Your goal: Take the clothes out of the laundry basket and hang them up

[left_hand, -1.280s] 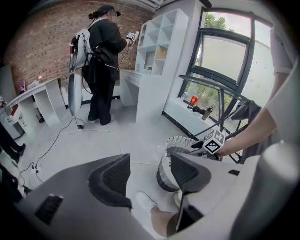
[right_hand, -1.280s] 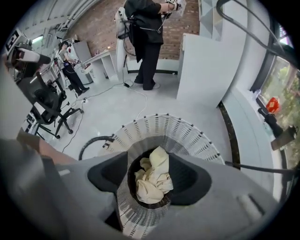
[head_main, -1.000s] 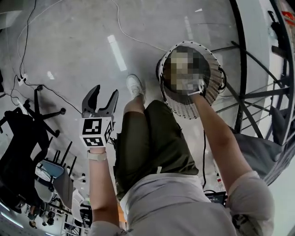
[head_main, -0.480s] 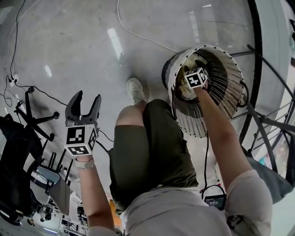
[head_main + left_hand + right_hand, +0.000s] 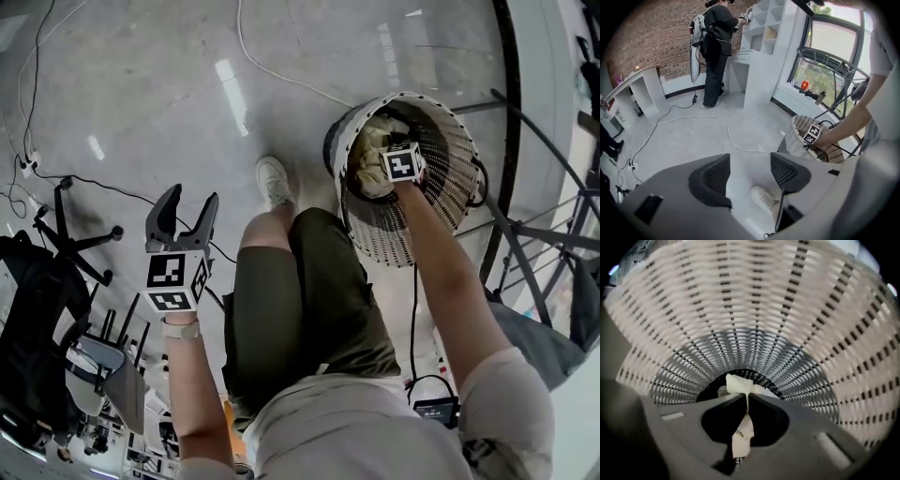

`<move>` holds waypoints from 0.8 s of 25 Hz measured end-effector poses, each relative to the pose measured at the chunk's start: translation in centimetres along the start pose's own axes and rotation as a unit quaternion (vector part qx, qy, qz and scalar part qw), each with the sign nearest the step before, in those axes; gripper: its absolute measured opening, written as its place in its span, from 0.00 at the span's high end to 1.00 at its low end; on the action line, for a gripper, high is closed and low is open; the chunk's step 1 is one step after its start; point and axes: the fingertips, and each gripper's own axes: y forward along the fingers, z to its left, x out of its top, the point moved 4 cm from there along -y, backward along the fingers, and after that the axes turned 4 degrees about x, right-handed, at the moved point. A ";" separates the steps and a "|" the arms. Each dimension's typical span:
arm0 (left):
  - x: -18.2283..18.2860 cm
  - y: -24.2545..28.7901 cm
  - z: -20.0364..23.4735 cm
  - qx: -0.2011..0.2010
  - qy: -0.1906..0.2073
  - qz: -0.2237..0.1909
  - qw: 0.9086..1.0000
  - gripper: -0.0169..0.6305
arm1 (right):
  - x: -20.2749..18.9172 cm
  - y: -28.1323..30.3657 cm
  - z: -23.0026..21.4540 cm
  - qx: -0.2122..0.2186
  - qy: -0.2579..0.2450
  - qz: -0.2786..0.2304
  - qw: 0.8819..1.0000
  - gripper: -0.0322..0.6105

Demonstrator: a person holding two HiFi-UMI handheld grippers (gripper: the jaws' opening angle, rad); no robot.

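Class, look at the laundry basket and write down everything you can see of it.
The basket is round, tall and open-topped. It is woven of pale strips, with dark slots in rows up its wall, and looks like plastic wicker. It stands upright on the grey floor, close by the person's leg. Pale cloth lies inside. The right gripper reaches down into it, its jaws having just closed on that cloth.

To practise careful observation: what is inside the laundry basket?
A cream cloth, on which the right gripper has just closed. What lies under the cloth is hidden.
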 end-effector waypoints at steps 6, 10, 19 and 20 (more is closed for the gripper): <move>4.8 -4.4 -3.5 -0.044 0.019 -0.008 0.999 0.56 | 0.0 -9.5 0.1 0.000 0.022 -0.015 1.000 0.92; 7.6 -7.7 -5.4 -0.074 0.002 -0.009 0.997 0.56 | -0.9 -15.8 0.6 0.005 0.032 -0.012 0.999 0.92; 14.0 -12.8 -9.8 -0.141 0.057 -0.021 0.988 0.56 | -3.8 -29.9 1.6 -0.030 0.095 -0.042 0.994 0.92; 14.6 -13.3 -10.3 -0.150 0.066 -0.021 0.986 0.56 | -4.1 -31.4 1.9 -0.036 0.103 -0.047 0.993 0.92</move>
